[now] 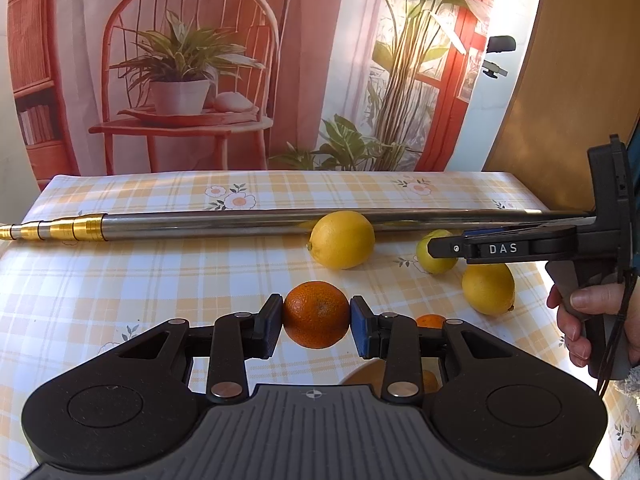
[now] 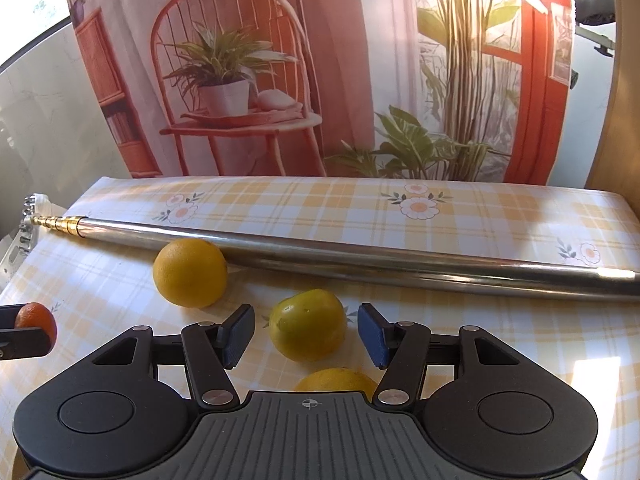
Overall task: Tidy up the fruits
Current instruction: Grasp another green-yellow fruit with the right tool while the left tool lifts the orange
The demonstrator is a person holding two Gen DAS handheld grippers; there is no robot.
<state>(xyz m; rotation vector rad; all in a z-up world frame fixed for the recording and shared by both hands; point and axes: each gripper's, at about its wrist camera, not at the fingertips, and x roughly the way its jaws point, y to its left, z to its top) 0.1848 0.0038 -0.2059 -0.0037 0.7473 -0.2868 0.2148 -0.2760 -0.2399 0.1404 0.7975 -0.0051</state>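
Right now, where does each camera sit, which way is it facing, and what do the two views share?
Left wrist: on the left hand-held gripper, facing the backdrop across the table; it is shut on an orange, with the person's hand at right.
Right wrist: on the right hand-held gripper, facing likewise, open around a greenish lemon.
Shared: the metal pole, the lemons, the orange.

A round orange (image 1: pixel 315 314) sits clamped between the left tongs (image 1: pixel 316 326); a greenish-yellow lemon (image 2: pixel 307 325) lies between the spread right tongs (image 2: pixel 306 334).
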